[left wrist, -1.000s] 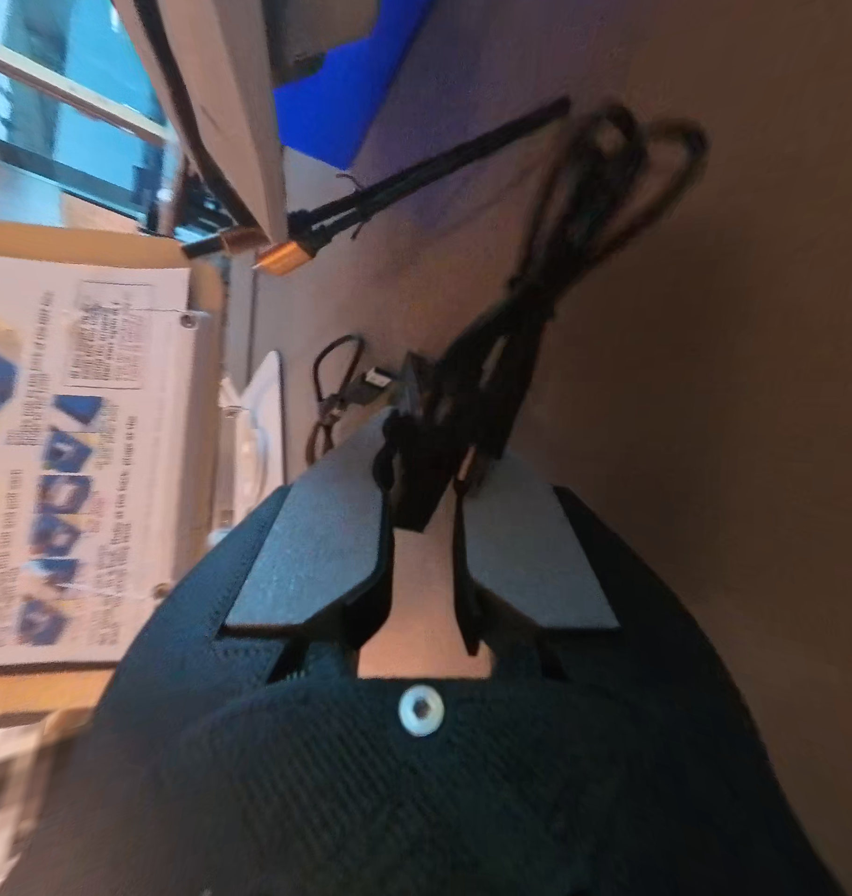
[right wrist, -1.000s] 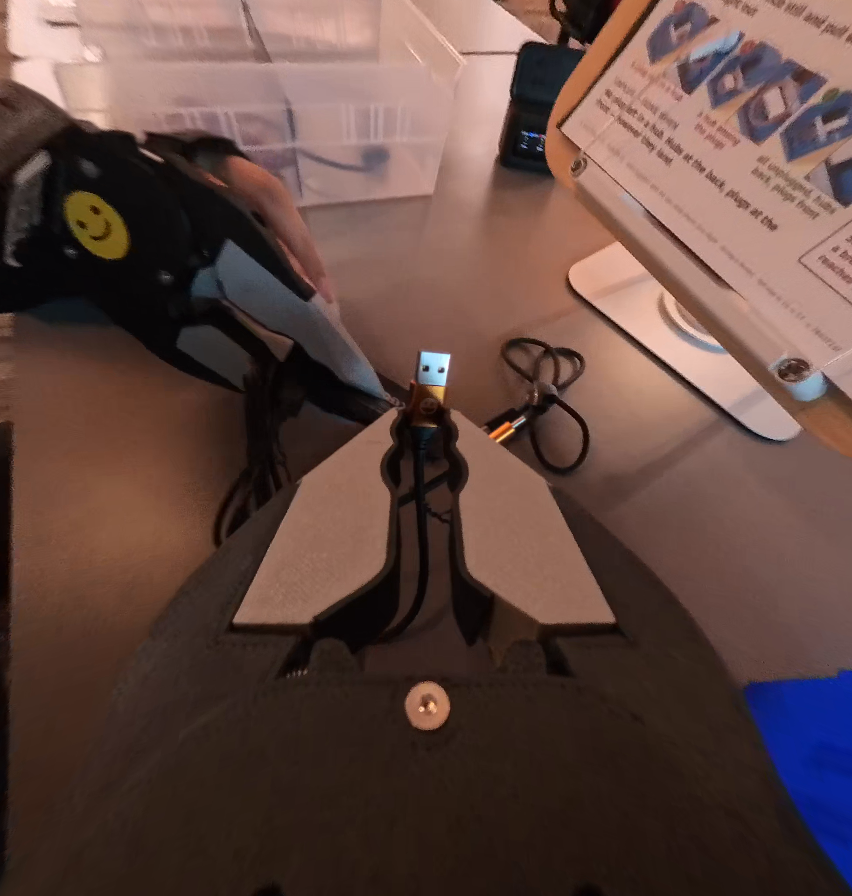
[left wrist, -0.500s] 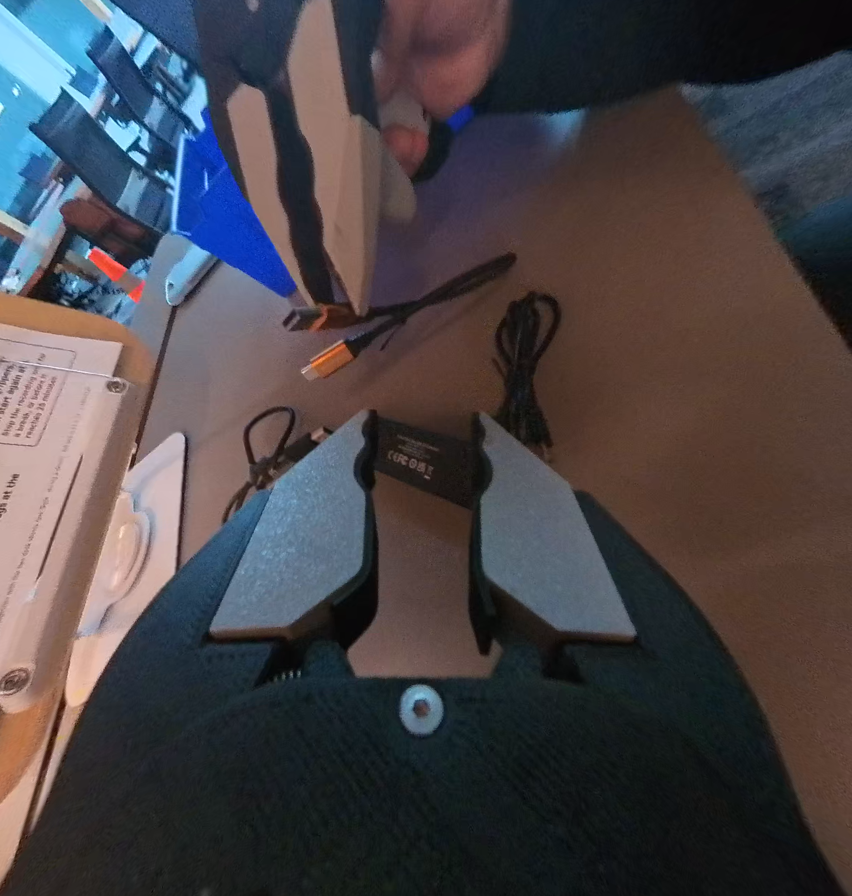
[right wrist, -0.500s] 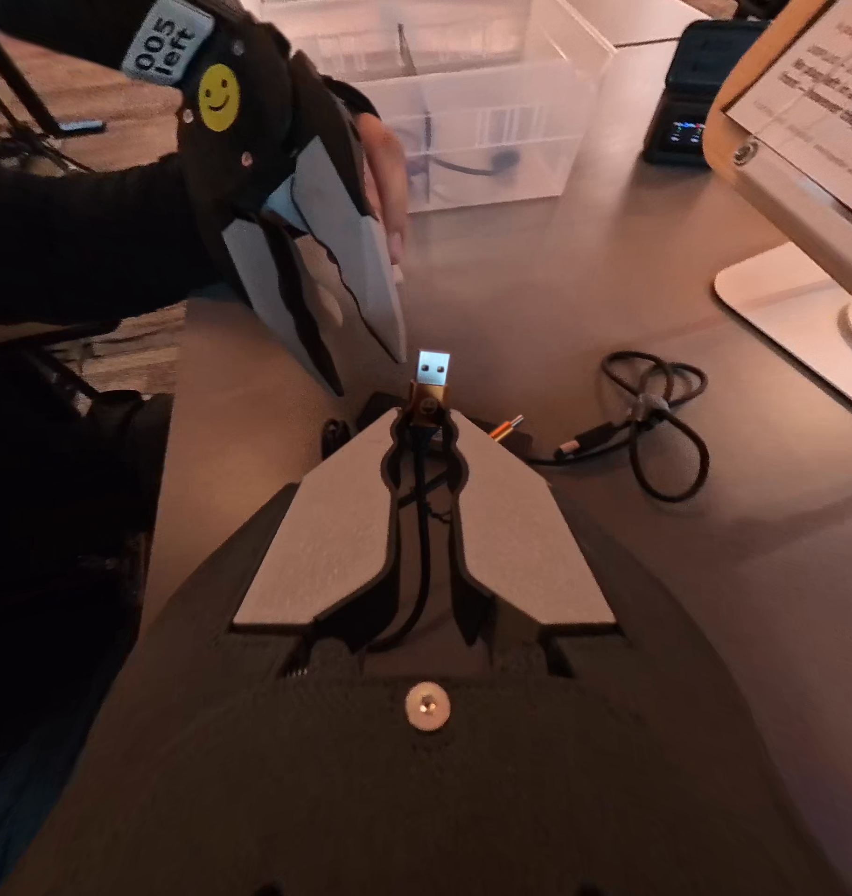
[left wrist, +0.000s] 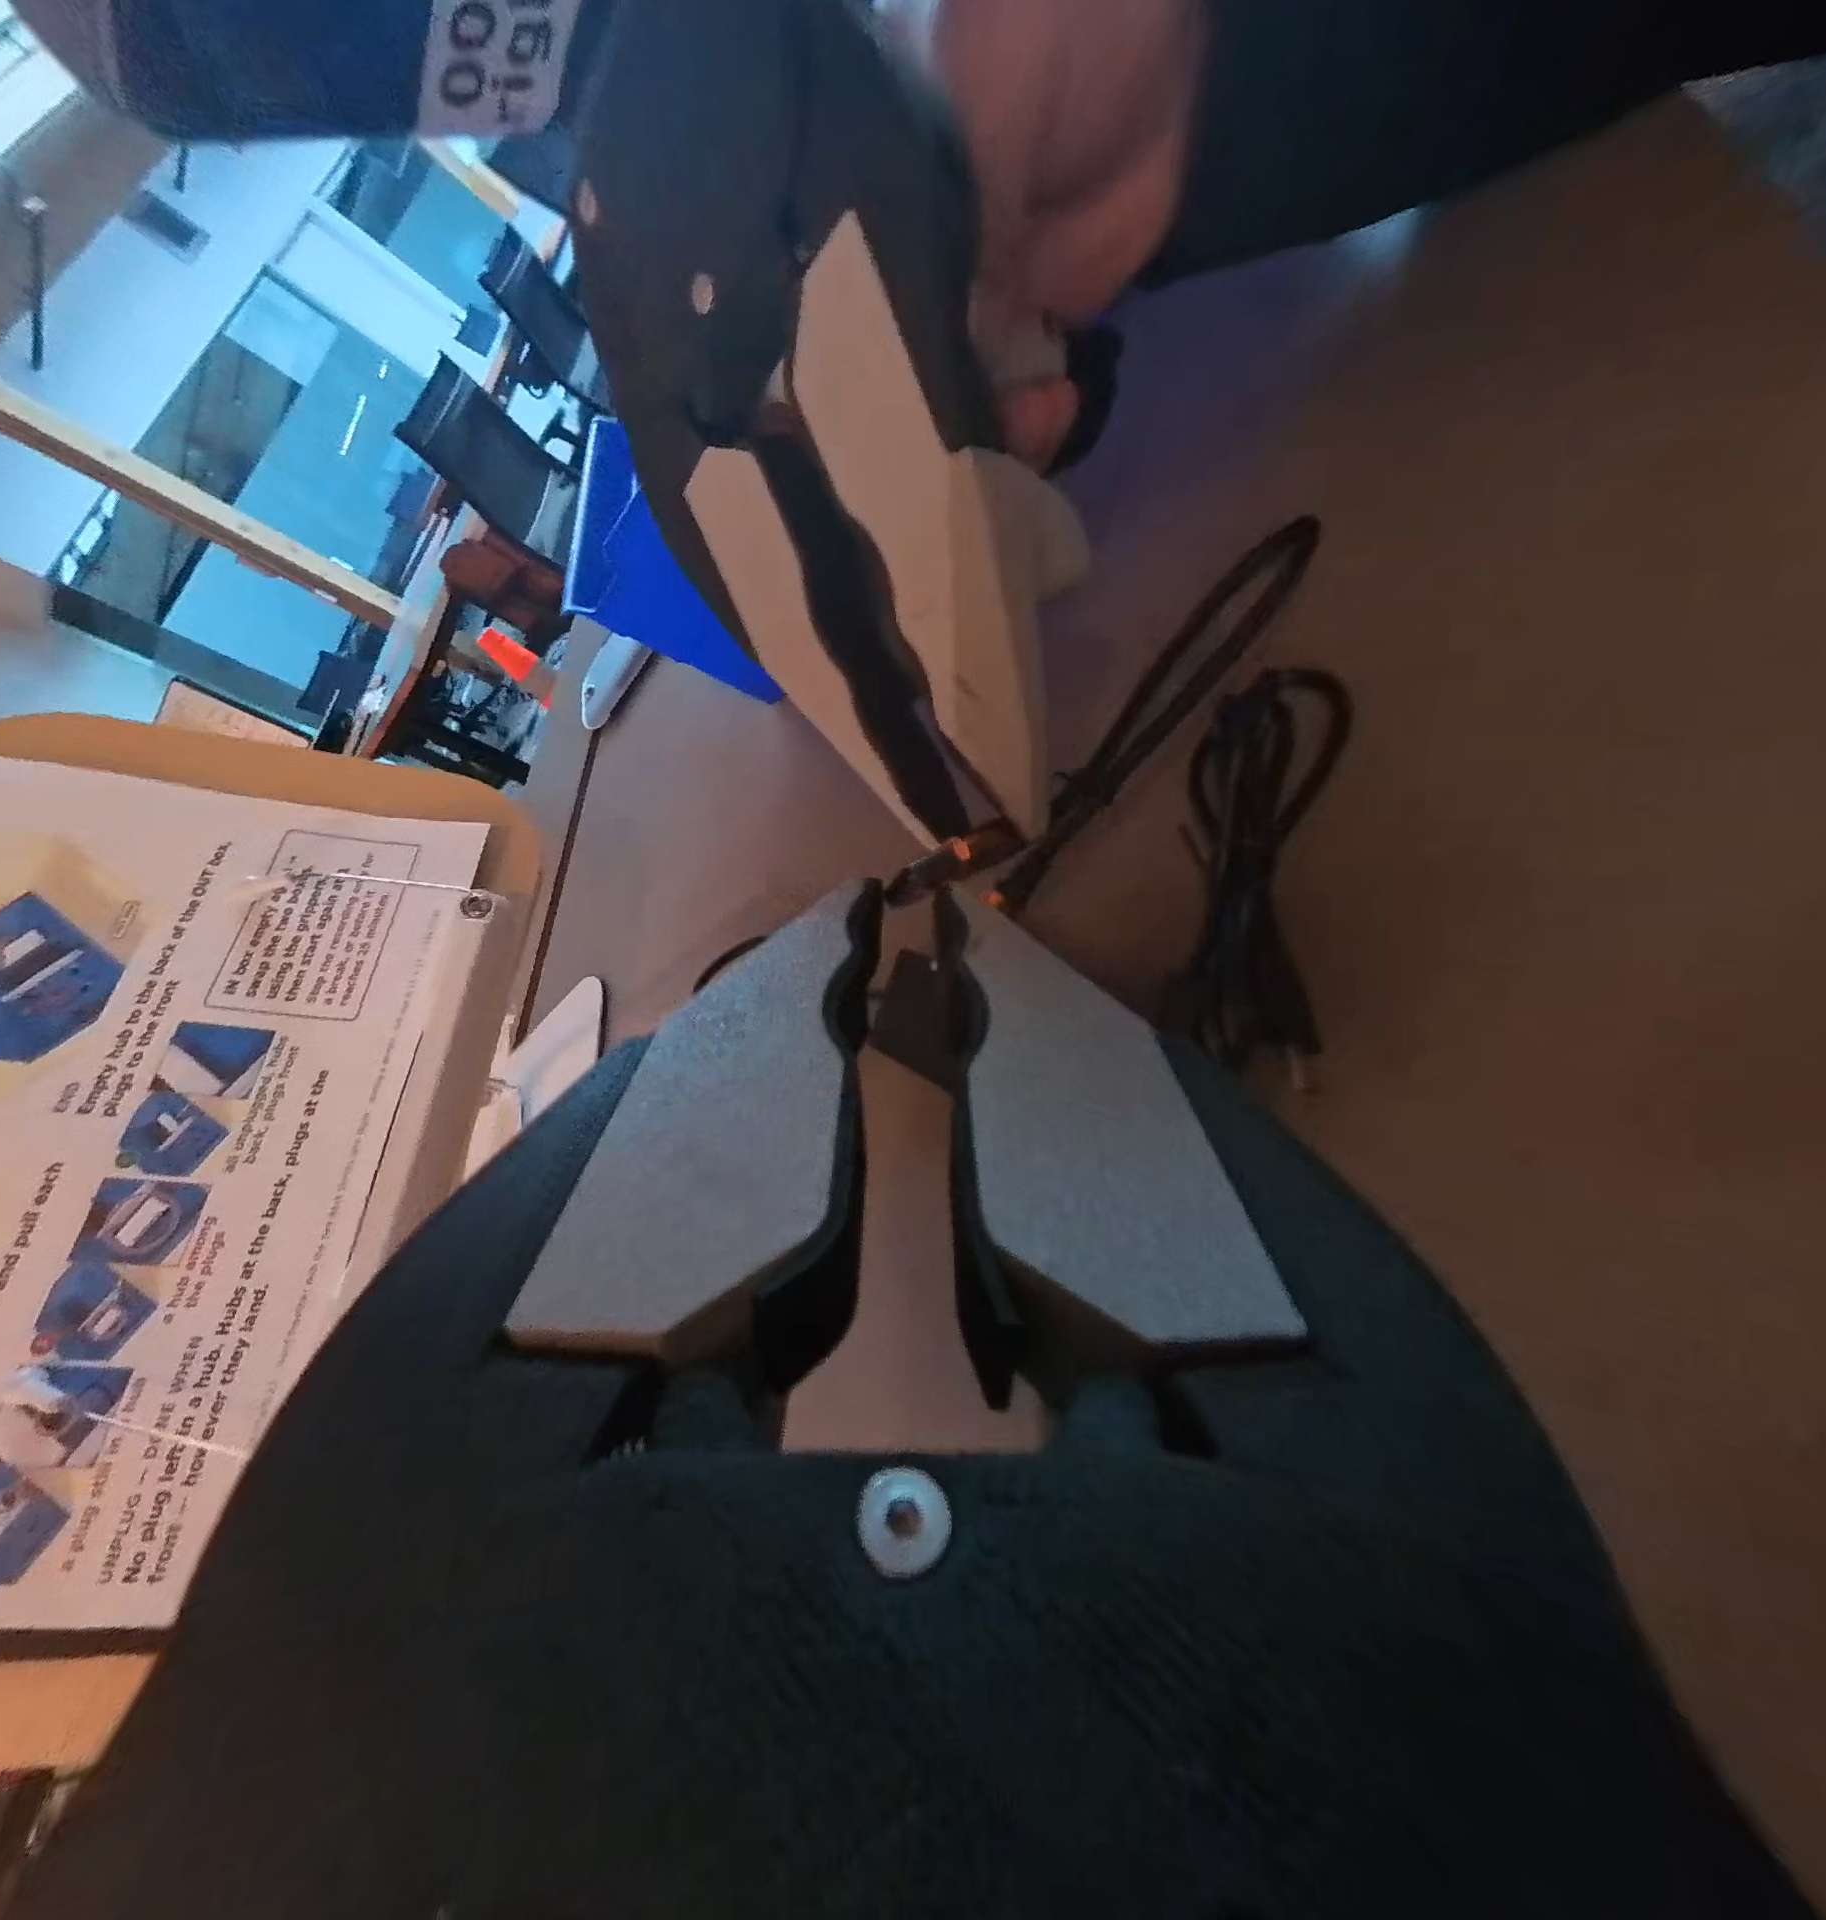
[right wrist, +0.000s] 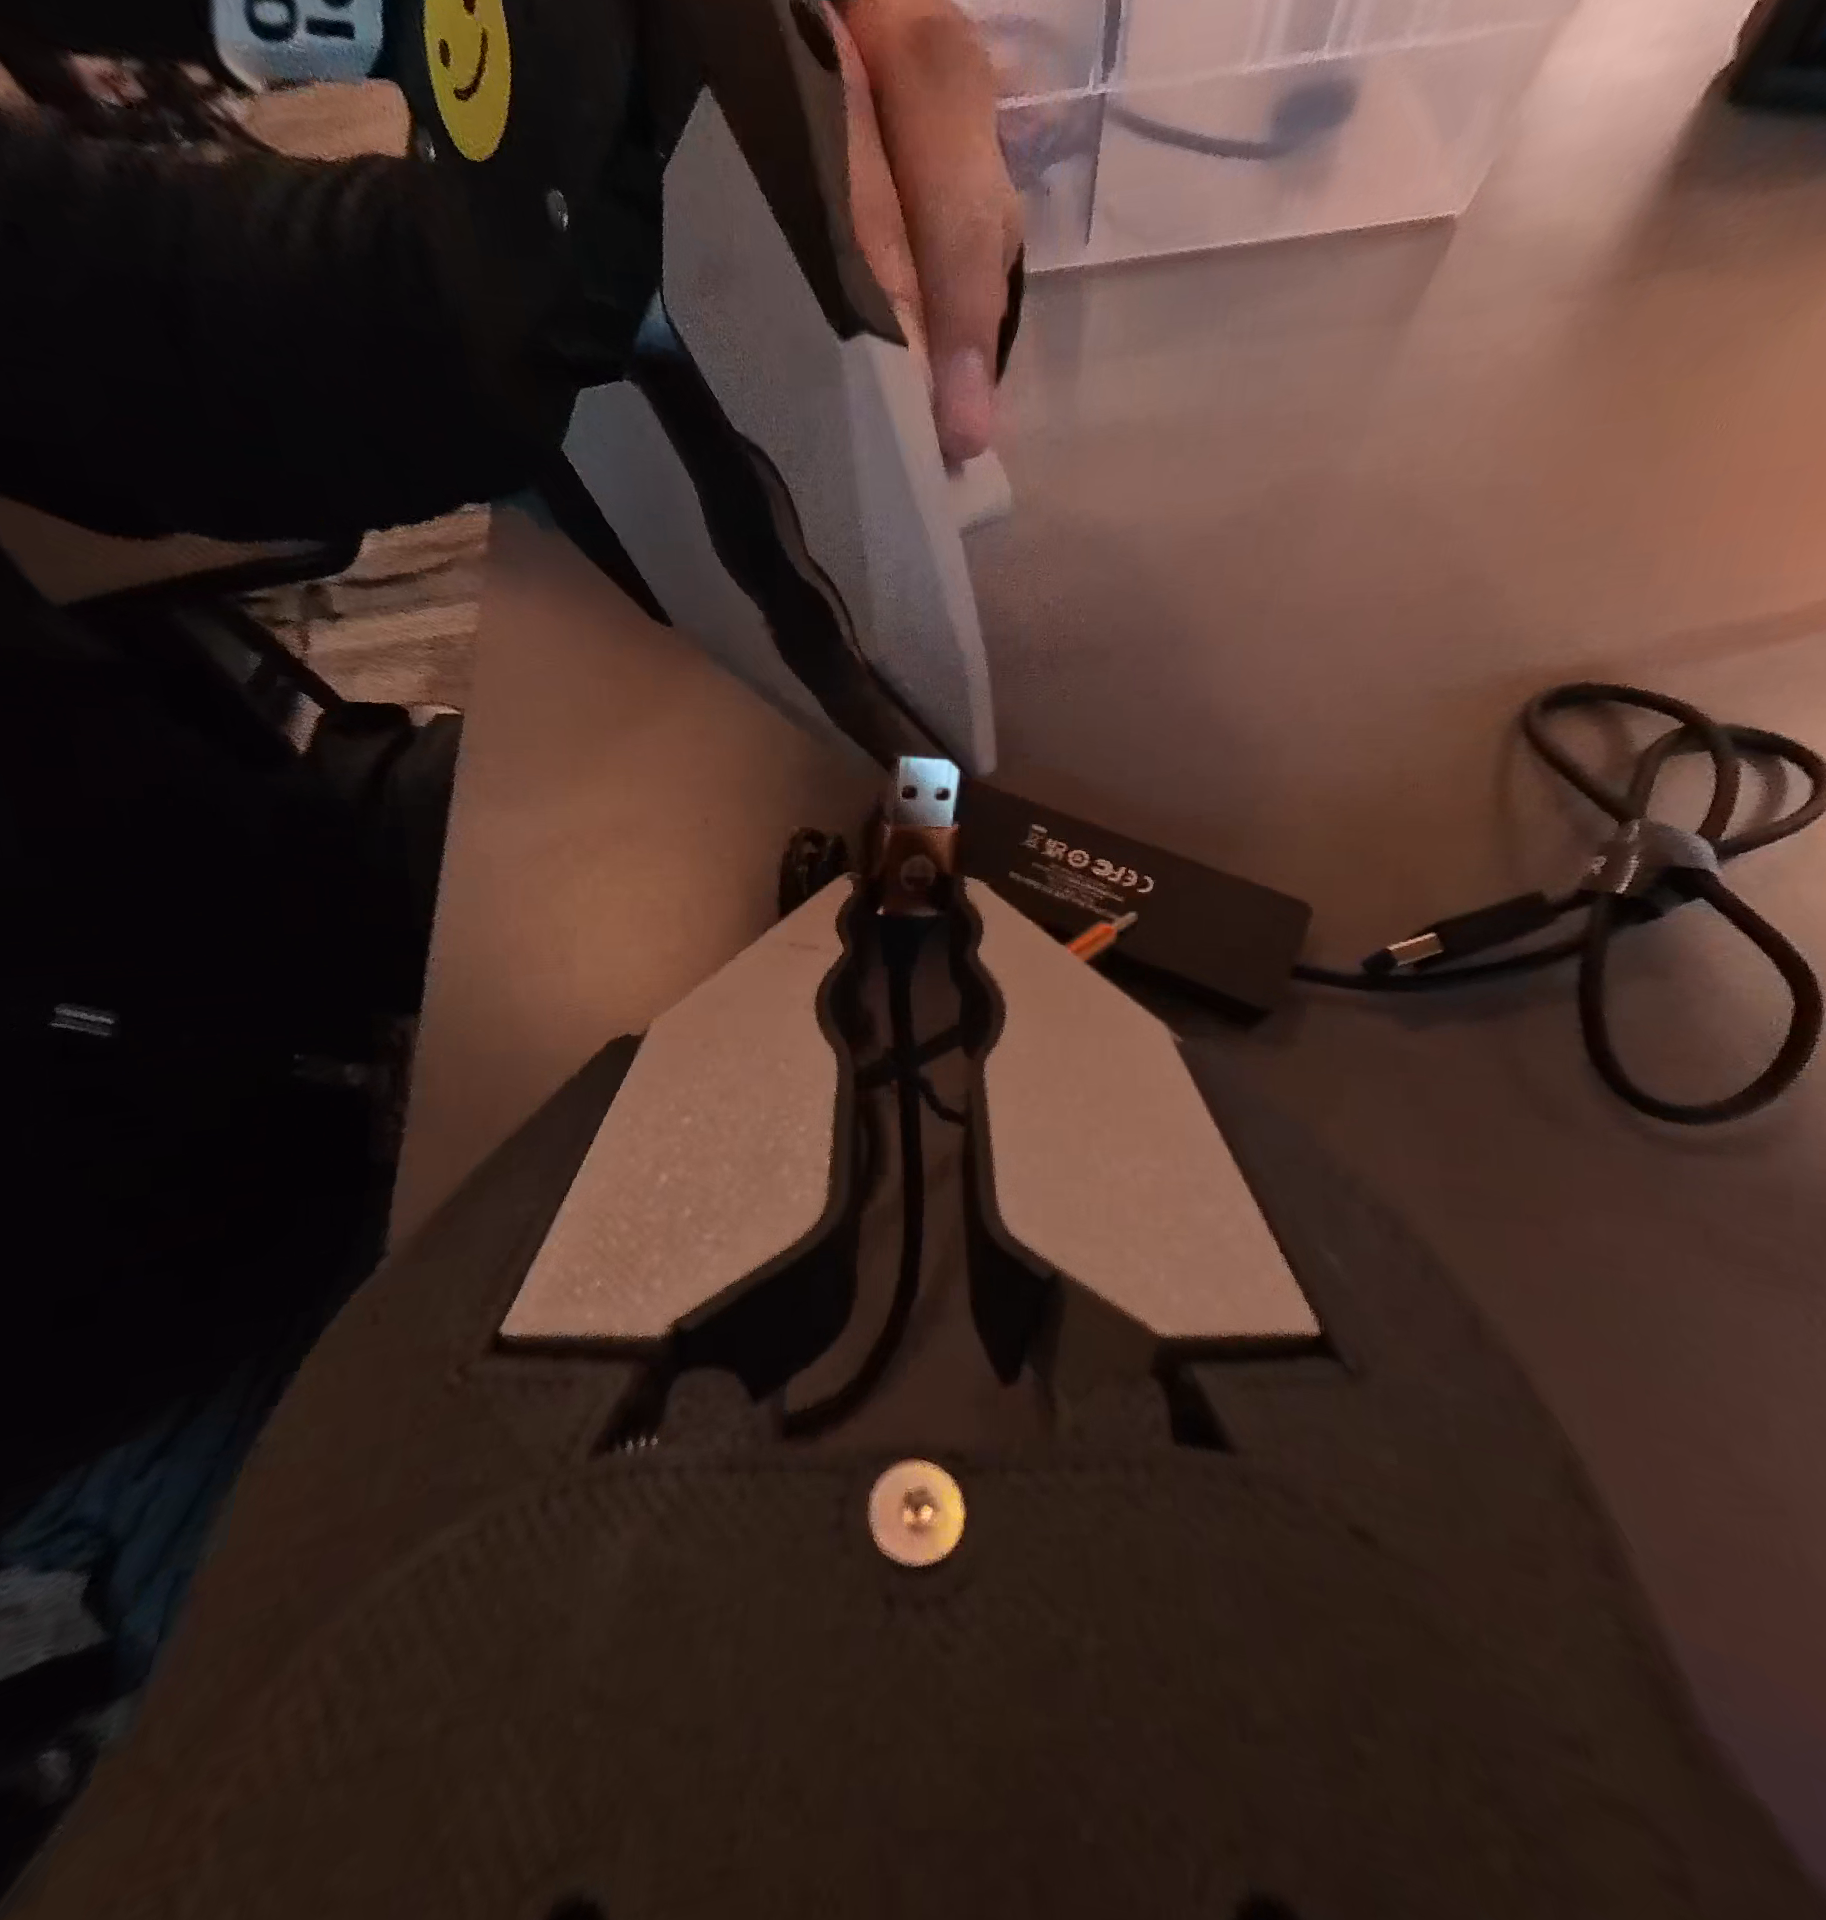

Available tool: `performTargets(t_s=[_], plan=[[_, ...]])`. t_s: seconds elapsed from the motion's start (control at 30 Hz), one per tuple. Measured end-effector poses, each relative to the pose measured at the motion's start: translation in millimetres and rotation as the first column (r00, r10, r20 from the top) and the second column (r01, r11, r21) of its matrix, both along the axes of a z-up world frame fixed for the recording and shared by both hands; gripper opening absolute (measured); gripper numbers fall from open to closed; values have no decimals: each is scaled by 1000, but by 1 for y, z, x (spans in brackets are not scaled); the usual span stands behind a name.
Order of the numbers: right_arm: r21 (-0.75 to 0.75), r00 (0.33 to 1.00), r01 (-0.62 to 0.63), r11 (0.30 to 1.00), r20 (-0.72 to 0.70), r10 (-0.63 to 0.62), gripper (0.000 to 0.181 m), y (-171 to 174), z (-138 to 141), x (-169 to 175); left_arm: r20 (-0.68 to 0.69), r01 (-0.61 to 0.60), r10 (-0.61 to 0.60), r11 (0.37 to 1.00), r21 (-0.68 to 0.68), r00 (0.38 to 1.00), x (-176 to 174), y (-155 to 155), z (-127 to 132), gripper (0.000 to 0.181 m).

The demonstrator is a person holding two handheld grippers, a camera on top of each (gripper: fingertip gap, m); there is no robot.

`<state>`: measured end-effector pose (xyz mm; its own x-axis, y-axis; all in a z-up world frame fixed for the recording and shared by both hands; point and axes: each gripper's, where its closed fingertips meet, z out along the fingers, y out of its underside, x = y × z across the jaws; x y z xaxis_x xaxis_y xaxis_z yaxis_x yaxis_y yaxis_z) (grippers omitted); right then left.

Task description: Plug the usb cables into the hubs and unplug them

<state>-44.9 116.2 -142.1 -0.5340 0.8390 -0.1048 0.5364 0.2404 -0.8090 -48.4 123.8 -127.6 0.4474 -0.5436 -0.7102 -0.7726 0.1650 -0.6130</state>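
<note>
My right gripper (right wrist: 914, 894) is shut on a USB plug (right wrist: 927, 800) with a copper shell, and its black cable runs back between the fingers. The plug's metal tip is close to the near end of a black hub (right wrist: 1127, 894) on the table. My left gripper (right wrist: 919, 743) comes down from above onto that end of the hub. In the left wrist view, my left gripper (left wrist: 909, 935) has the hub (left wrist: 914, 1023) edge-on between its fingertips. There the right gripper (left wrist: 966, 821) reaches in from above with the plug (left wrist: 950, 857). A second orange-tipped plug (right wrist: 1101, 935) lies against the hub.
A coiled black lead (right wrist: 1667, 883) lies to the hub's right. A bundled black cable (left wrist: 1252, 883) lies beside my left gripper. An instruction sheet on a wooden board (left wrist: 213, 1143) stands on the left. A clear plastic bin (right wrist: 1252, 125) is at the back, and a blue bin (left wrist: 660, 603) is farther off. The grippers are tip to tip, or close to it.
The two grippers have come together, so the plug tip is now right at the hub's end. My left gripper's fingers have narrowed on the hub and turned it edge-on.
</note>
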Motion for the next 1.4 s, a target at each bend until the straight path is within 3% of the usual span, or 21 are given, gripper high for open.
performTargets(t_s=[0.07, 0.13, 0.23, 0.43, 0.5, 0.6, 0.67, 0.77, 0.8, 0.87, 0.97, 1.13, 1.27, 1.4], plan=[[-45, 1000, -11, 999, -1, 11, 12, -2, 4, 1, 26, 21, -21, 1000, 4, 999, 2, -3, 4, 7], [-62, 1000, 0, 998, -8, 0, 12, 0, 6, 1, 65, 48, -48, 999, 2, 997, 4, -8, 10, 23], [-87, 999, -34, 996, -2, 34, 12, -5, 8, 5, 53, 69, -69, 998, -2, 996, 6, -11, 9, 27], [-62, 989, -118, 991, 82, 123, 12, -19, -8, 14, -14, 150, -152, 985, -85, 988, 21, -22, -12, 10], [-19, 995, -83, 996, 57, 83, 11, -12, -7, 10, 4, 106, -107, 985, -138, 994, 15, -17, -15, 6], [48, 998, 15, 999, -57, -12, 13, 9, 9, 0, 200, 20, 25, 975, -223, 979, 3, -1, -2, 4], [129, 989, 70, 989, -135, -52, 17, 20, 17, -4, 390, 7, 155, 924, -383, 908, -8, 9, -1, 4], [299, 967, 107, 948, -252, -30, 19, 20, 25, -8, 623, 186, 318, 772, -608, 715, -11, 10, -4, 4], [361, 959, 117, 925, -283, -11, 21, 17, 25, -10, 668, 255, 368, 721, -644, 647, -12, 9, -4, 4], [483, 940, 170, 859, -342, 7, 22, 18, 24, -16, 733, 350, 380, 694, -629, 564, -14, 7, 3, 3], [629, 945, 221, 745, -326, -6, 20, 28, 12, -24, 777, 415, 374, 684, -600, 507, -12, 5, 12, 4], [700, 941, 241, 672, -338, 15, 12, 25, 10, -29, 796, 471, 397, 652, -595, 456, -9, 5, 13, 4], [683, 934, 266, 680, -359, -5, 12, 28, 14, -30, 801, 455, 394, 671, -586, 450, -12, 7, 17, 4], [712, 931, 272, 648, -364, 10, 14, 29, 13, -30, 791, 463, 452, 643, -610, 413, -18, 10, 10, 4]])
